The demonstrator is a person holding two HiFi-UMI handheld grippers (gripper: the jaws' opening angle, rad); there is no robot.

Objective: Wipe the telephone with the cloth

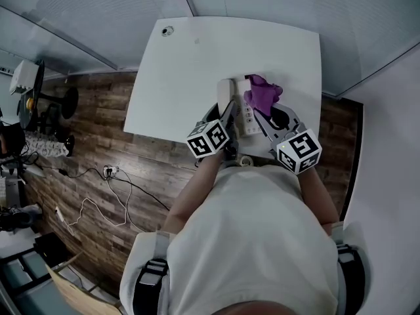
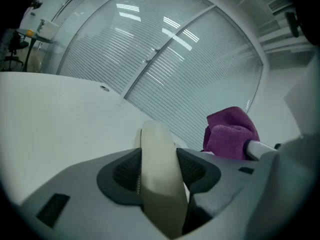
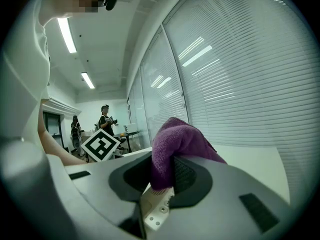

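Telephone (image 1: 248, 113) at the near edge of the white desk (image 1: 197, 58), right of centre. Open desk surface extends to the far and left edges, and a glass wall with blinds (image 2: 190, 69) closes the far side. A round port (image 1: 168, 30) marks the far left corner; cables (image 1: 98, 189) trail over the wooden floor (image 1: 98, 130) to the left. Left tongs (image 2: 159, 174) clamp the cream handset (image 2: 160, 199) on the telephone's left side. Right tongs (image 3: 162, 176) pinch the purple cloth (image 3: 180, 141) just above the telephone body. Both tongs point away from the person, tilted slightly down.
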